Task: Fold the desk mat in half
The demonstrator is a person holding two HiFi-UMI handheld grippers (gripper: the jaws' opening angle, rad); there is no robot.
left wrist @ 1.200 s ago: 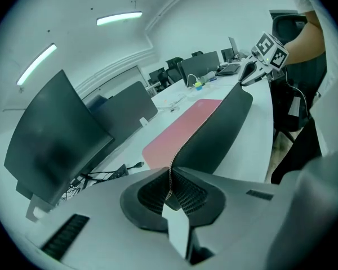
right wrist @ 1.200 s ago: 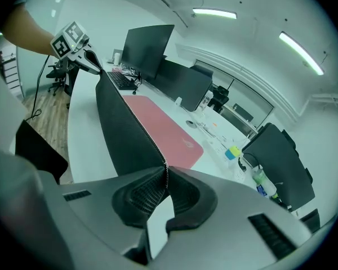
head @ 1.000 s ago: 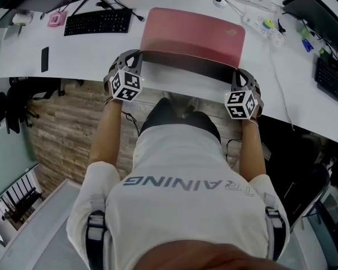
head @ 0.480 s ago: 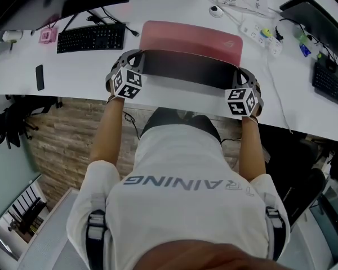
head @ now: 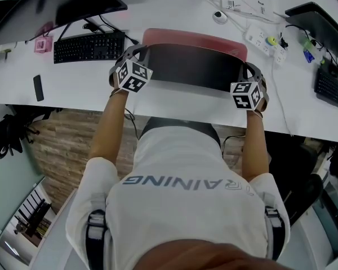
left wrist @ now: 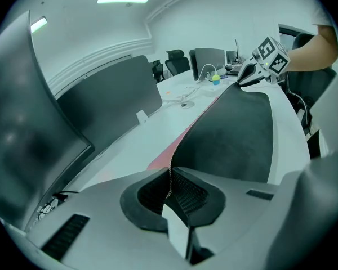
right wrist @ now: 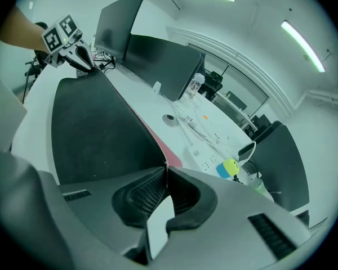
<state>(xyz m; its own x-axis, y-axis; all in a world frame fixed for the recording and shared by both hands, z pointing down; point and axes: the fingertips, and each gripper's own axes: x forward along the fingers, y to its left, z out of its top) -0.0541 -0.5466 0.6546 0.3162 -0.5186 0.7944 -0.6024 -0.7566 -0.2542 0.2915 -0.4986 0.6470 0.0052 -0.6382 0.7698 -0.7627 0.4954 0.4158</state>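
My left gripper (head: pixel 139 52) and right gripper (head: pixel 249 67) each clamp a corner of the pink, black-backed desk mat (head: pixel 194 66) stretched crosswise between them, far edge just beyond.

The only word you can read is on your own shirt (head: pixel 180 212): "TRAINING", in grey capitals across the back, upside down in the head view. Key legends on the keyboard (head: pixel 89 46), up-left of the shirt on the surface (head: pixel 73 89), are too small to read.
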